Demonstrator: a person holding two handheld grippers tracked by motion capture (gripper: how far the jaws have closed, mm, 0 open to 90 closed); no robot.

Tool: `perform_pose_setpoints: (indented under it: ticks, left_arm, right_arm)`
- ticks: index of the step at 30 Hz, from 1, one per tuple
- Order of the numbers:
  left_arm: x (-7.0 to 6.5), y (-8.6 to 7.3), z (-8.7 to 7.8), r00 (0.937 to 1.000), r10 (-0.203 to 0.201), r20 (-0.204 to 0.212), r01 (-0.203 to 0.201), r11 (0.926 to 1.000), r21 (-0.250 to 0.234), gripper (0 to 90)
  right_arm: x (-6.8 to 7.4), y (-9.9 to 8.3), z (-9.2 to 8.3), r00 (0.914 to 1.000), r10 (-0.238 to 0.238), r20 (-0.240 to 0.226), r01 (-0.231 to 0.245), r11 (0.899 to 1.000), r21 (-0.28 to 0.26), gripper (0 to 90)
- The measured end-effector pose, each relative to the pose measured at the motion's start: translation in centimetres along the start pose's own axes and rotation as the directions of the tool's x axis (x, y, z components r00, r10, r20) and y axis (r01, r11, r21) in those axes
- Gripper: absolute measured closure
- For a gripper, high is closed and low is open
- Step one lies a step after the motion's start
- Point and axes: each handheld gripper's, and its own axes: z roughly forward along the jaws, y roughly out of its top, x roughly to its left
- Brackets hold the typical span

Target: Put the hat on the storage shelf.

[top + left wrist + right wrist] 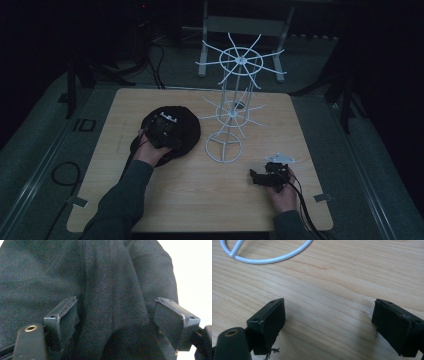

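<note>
Black knitted fabric [105, 290] crowds my left gripper view, a raised fold of it running up between the two jaws, which stand wide apart and have not closed on it. From the high view I read it as a dark hat [172, 131] lying flat on the wooden table [200, 200], left of the white wire rack [232, 107], with my left gripper [162, 131] pressed down over its crown.

My judgement is that the job is to hang the hat on one of the rack's spokes, and it has barely begun: the hat is not yet gripped or lifted, and every arm of the rack is bare.

My right gripper [265, 176] sits released as well, jaws spread over bare wood, holding nothing, near the rack's ring base [265, 255]. Pinching that fold comes first, then the lift.
</note>
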Motion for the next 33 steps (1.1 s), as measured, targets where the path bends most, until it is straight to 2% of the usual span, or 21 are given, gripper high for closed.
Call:
perform_pose_setpoints:
  ticks: [4,10,13,17,21,25,27,33]
  left_arm:
    - [0.4,-0.1,0.2,0.9998,-0.018,0.004,0.018,0.9992,0.035,29.8]
    - [0.6,-0.2,0.5,0.9996,-0.021,-0.018,0.023,0.9963,0.083,37.1]
    - [0.8,-0.2,0.6,0.9991,-0.041,-0.010,0.042,0.9945,0.096,40.0]
    - [0.9,-0.2,0.6,0.9979,-0.064,-0.012,0.065,0.9915,0.112,47.9]
    - [1.1,-0.3,0.6,0.9984,-0.056,-0.011,0.057,0.9903,0.127,61.8]
    - [1.3,-0.3,0.4,0.9991,-0.042,-0.001,0.042,0.9924,0.116,77.8]
    - [1.3,-0.3,0.2,0.9993,-0.038,0.008,0.037,0.9936,0.107,82.9]
    - [1.6,-0.3,-0.9,0.9992,-0.034,0.021,0.032,0.9976,0.062,85.0]
  right_arm:
    - [0.0,0.0,0.0,1.0000,0.000,0.000,0.000,1.000,0.000,11.4]
    - [0.0,0.0,0.0,1.0000,-0.001,0.000,0.001,1.000,0.000,11.5]
    - [0.0,0.0,0.0,1.0000,-0.001,-0.001,0.001,1.000,0.000,11.4]
    - [0.0,0.0,0.0,1.0000,-0.001,-0.001,0.001,1.000,0.001,11.4]
    - [0.0,0.0,0.0,1.0000,-0.002,-0.002,0.002,1.000,0.001,11.5]
    - [0.0,0.0,0.0,1.0000,-0.002,-0.002,0.002,1.000,0.001,11.5]
    - [0.0,0.0,0.0,1.0000,-0.002,-0.002,0.002,1.000,0.001,11.4]
    - [0.0,0.0,0.0,1.0000,-0.001,-0.002,0.001,1.000,0.001,11.4]
